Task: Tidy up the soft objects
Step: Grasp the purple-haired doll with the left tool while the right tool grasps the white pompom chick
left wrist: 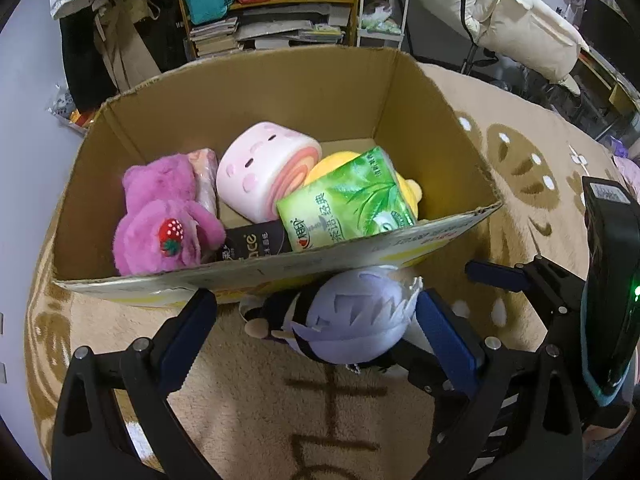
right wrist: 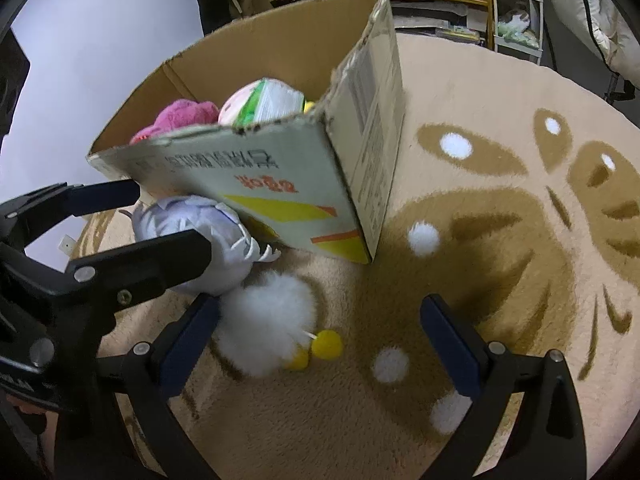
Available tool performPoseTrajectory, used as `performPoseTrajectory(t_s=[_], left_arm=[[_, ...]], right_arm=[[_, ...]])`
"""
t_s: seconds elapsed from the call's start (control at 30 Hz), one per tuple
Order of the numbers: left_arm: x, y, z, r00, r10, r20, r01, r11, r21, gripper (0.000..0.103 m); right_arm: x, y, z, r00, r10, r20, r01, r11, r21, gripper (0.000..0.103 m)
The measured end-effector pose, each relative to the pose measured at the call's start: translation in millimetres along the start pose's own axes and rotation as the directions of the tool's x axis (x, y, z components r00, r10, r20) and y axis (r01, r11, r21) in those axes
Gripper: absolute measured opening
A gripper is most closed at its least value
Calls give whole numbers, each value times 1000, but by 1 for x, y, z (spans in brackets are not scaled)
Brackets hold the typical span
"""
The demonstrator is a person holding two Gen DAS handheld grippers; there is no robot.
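Observation:
An open cardboard box stands on the rug and holds a purple plush bear, a pink roll-shaped plush, a yellow plush and a green tissue pack. A lavender-haired plush doll lies on the rug against the box's near wall. My left gripper is open with the doll between its fingers. In the right wrist view the doll lies beside a white fluffy plush with yellow feet. My right gripper is open, with the white plush by its left finger.
A round beige rug with a brown pattern covers the floor. Cluttered shelves and hanging clothes stand behind the box. A white padded coat hangs at the right.

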State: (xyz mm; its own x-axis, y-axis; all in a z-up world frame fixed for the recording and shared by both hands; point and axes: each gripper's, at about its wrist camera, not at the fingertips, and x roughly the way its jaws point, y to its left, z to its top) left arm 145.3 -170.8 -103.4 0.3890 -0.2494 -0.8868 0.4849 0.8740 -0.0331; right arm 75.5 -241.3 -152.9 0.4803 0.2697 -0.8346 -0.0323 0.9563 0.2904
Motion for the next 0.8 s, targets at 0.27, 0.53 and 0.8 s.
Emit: performPoseTrajectory(t_s=[0.27, 0.53, 0.8], left_arm=[[13, 7, 0, 998, 35, -48, -36, 999, -12, 99], [21, 18, -6, 995, 35, -94, -39, 998, -45, 99], [32, 29, -16, 990, 25, -137, -35, 997, -68, 101]], right_arm=[[7, 7, -1, 1000, 16, -2, -16, 999, -31, 103], [14, 15, -1, 999, 28, -20, -29, 998, -49, 103], [18, 25, -4, 999, 18, -27, -20, 996, -82, 99]])
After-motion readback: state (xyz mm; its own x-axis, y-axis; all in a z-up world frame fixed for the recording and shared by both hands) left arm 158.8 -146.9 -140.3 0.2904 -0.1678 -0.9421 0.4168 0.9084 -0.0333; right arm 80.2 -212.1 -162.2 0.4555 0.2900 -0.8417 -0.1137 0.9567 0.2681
